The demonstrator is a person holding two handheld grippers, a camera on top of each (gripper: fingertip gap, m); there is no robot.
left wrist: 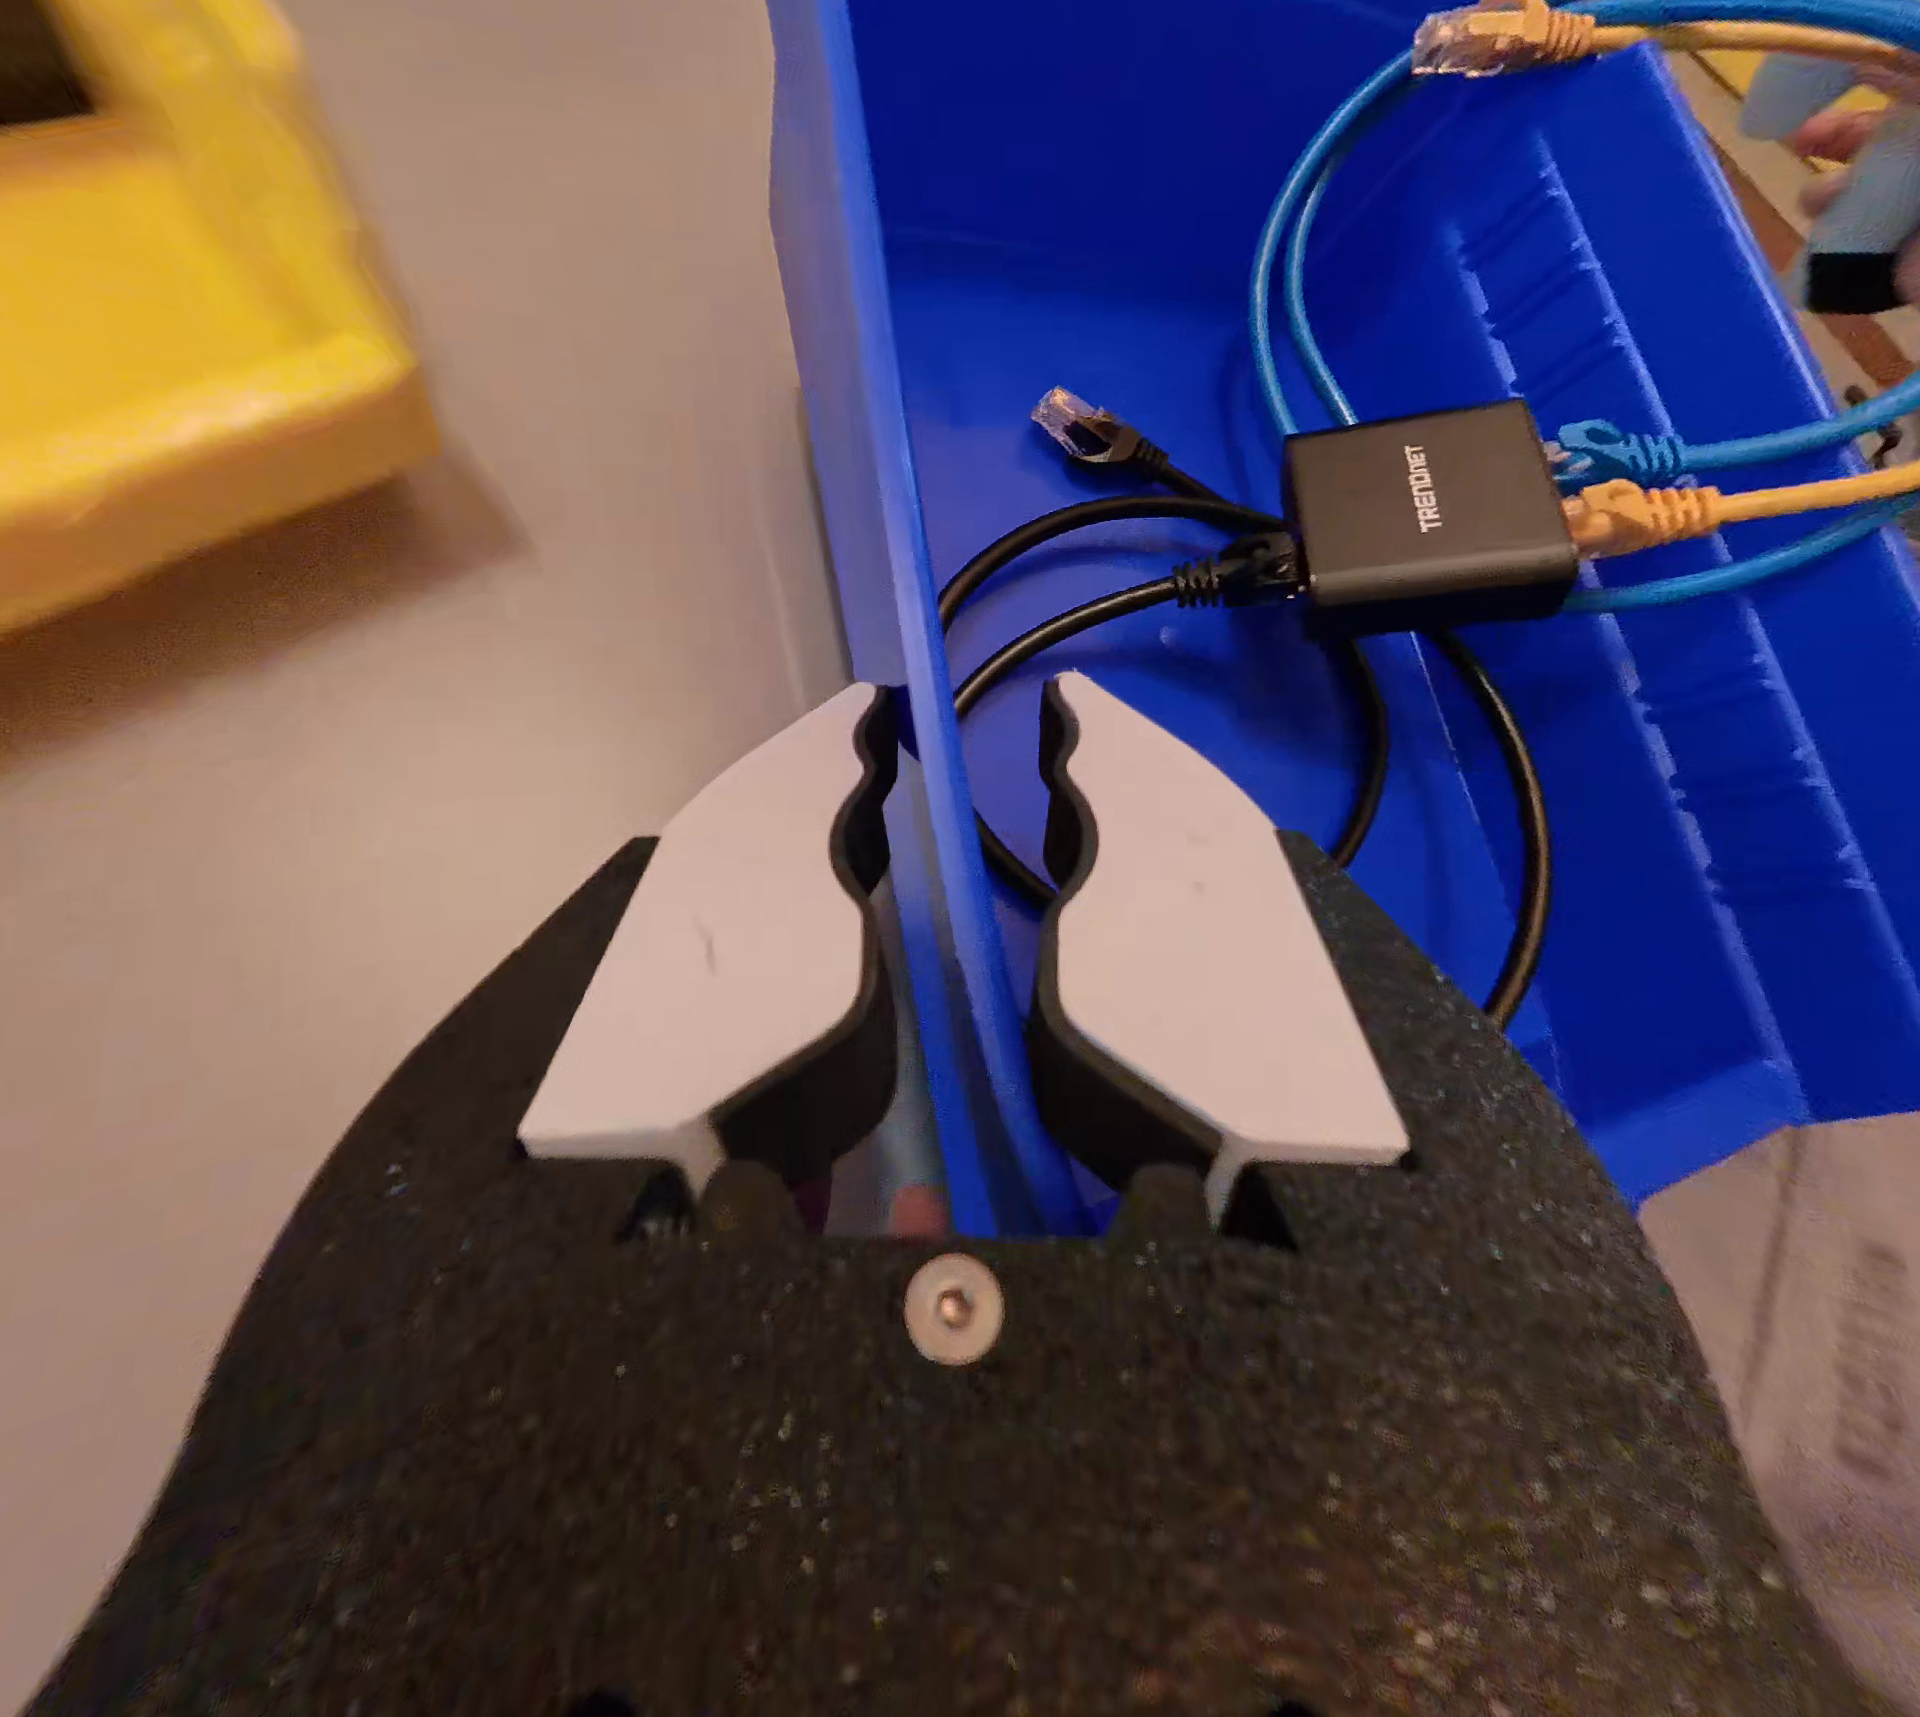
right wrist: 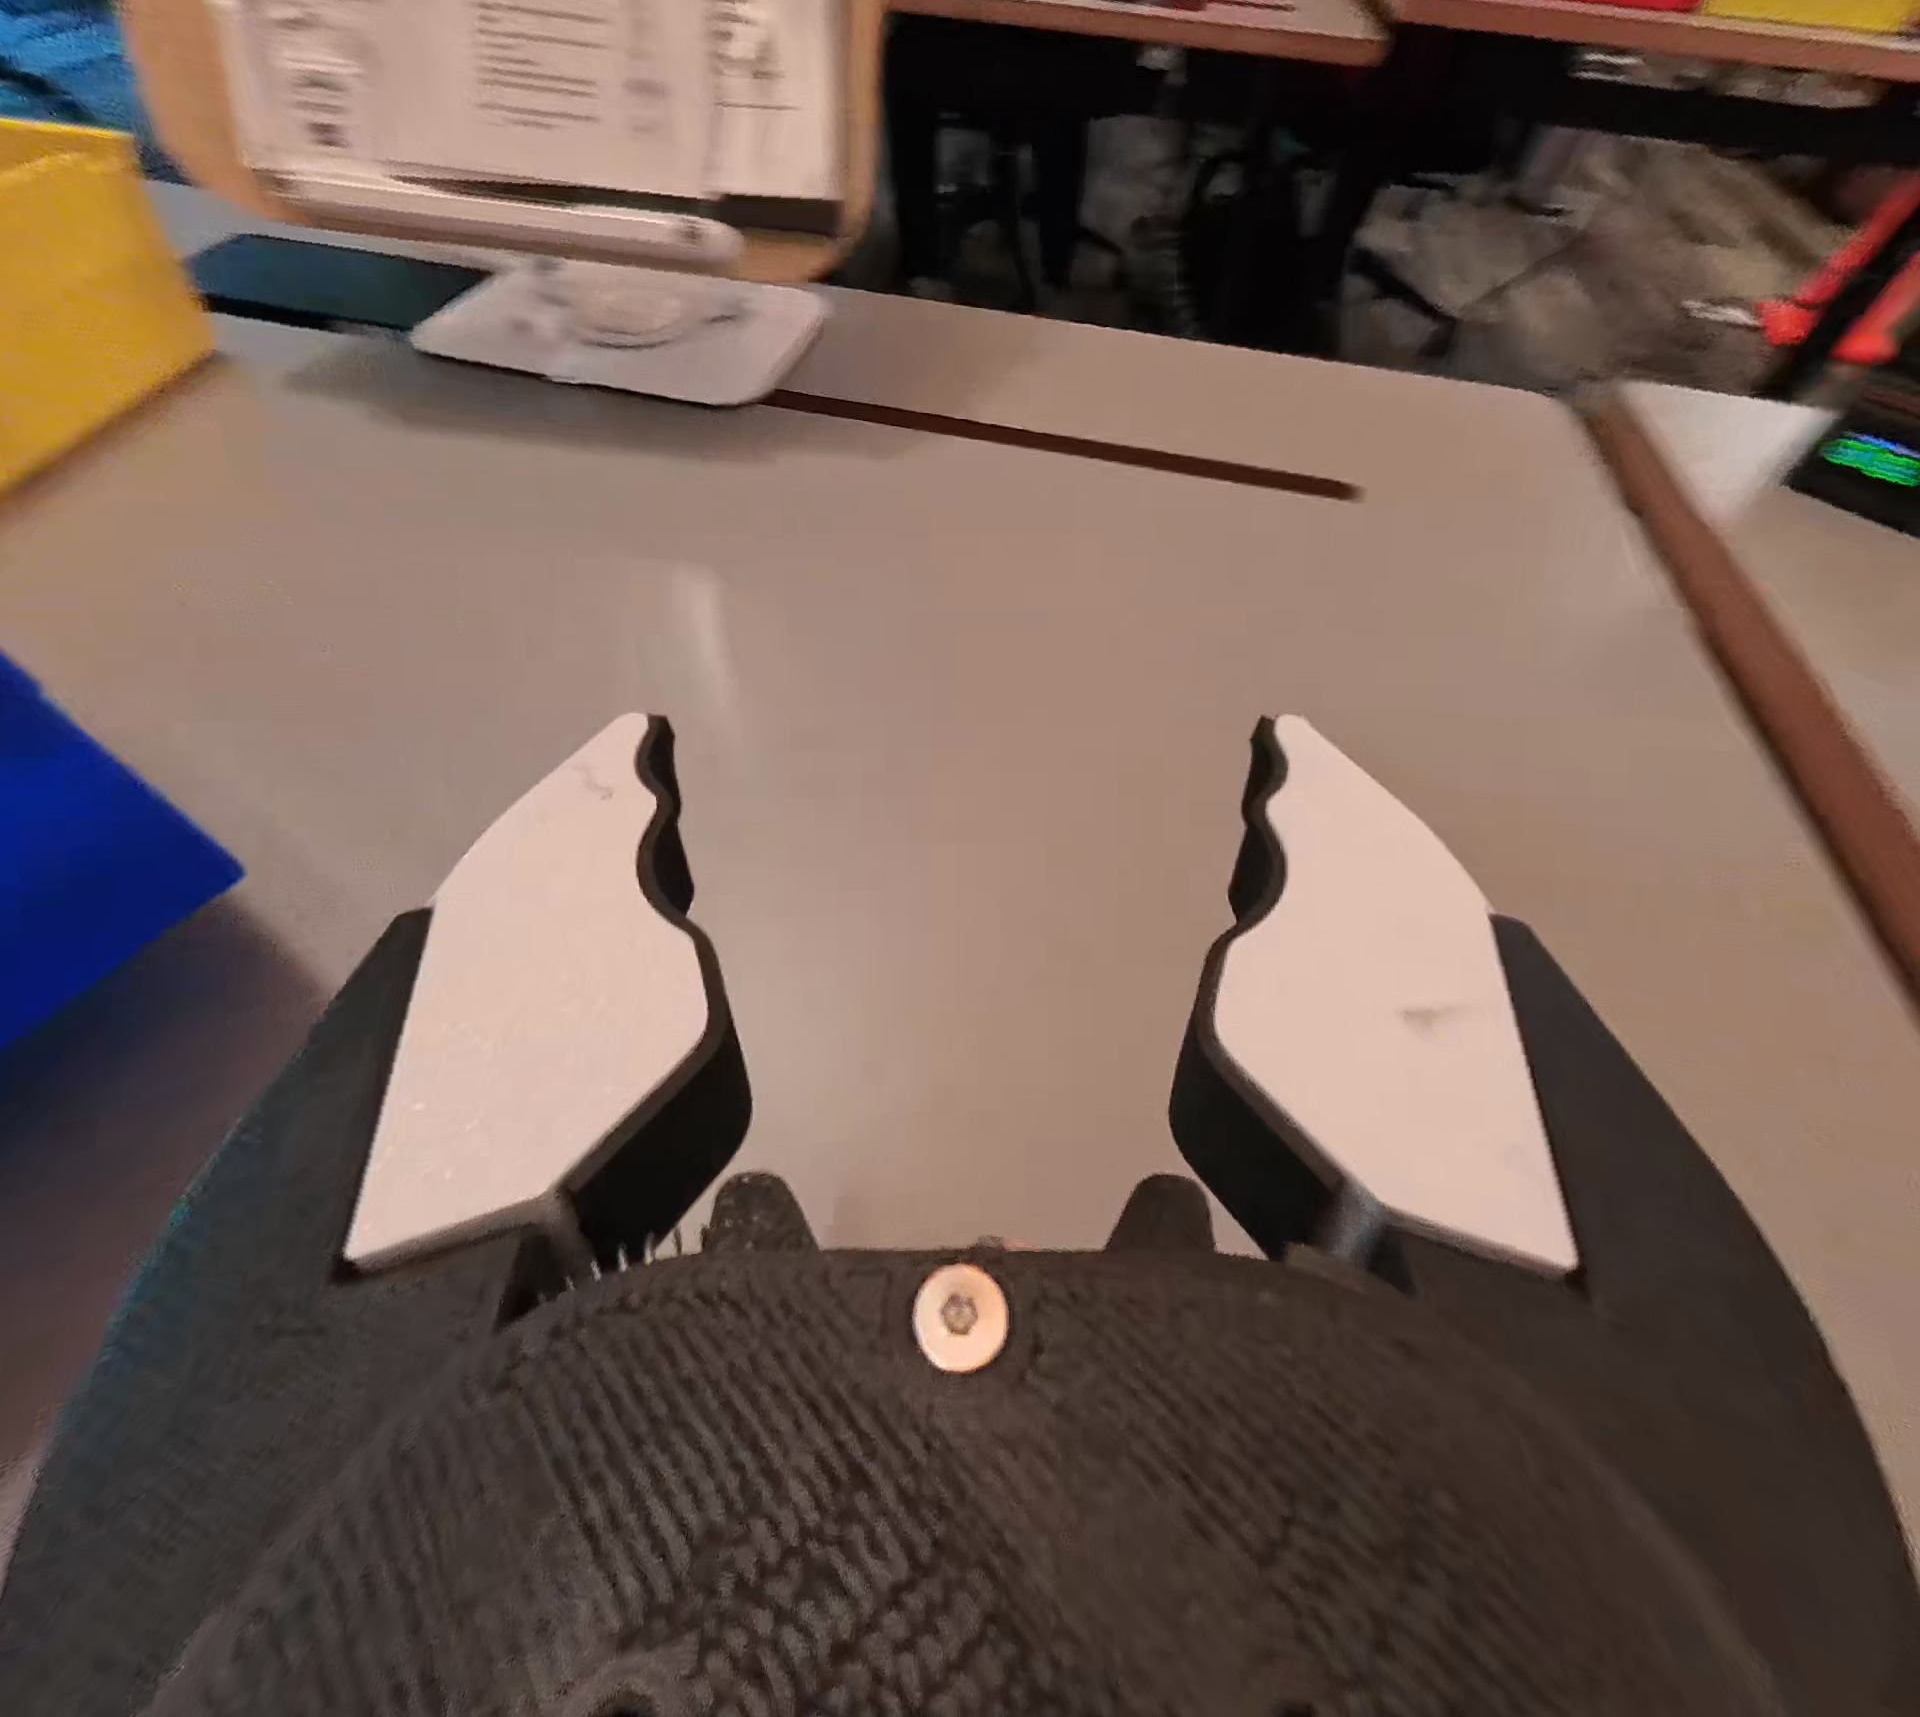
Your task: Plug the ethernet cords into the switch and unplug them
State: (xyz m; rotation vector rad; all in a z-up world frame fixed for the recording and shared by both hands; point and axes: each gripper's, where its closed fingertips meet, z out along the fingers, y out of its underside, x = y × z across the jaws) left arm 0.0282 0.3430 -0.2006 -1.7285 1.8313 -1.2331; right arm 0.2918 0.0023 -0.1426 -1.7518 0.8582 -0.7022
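Observation:
A black switch [left wrist: 1429, 514] lies in a blue bin [left wrist: 1091, 109]. A black cord [left wrist: 1236, 576] is plugged into its near side, and that cord's other plug [left wrist: 1081, 426] lies loose on the bin floor. A blue plug [left wrist: 1605, 446] and an orange plug [left wrist: 1631, 519] sit in its far side. A loose orange plug [left wrist: 1486, 31] hangs over the bin's right rim beside blue cord loops [left wrist: 1288, 213]. My left gripper [left wrist: 966, 691] straddles the bin's left wall, its jaws closed against it. My right gripper [right wrist: 961, 732] is open and empty above the grey table [right wrist: 935, 576].
A yellow bin [left wrist: 156, 317] stands left of the blue bin and also shows in the right wrist view [right wrist: 73, 296]. The blue bin's corner [right wrist: 83, 867] is left of the right gripper. A stand with papers [right wrist: 520, 5] is at the table's far side. The table's brown edge [right wrist: 1766, 680] runs along the right. The tips of one gripper are about 45 centimetres away from the tips of the other.

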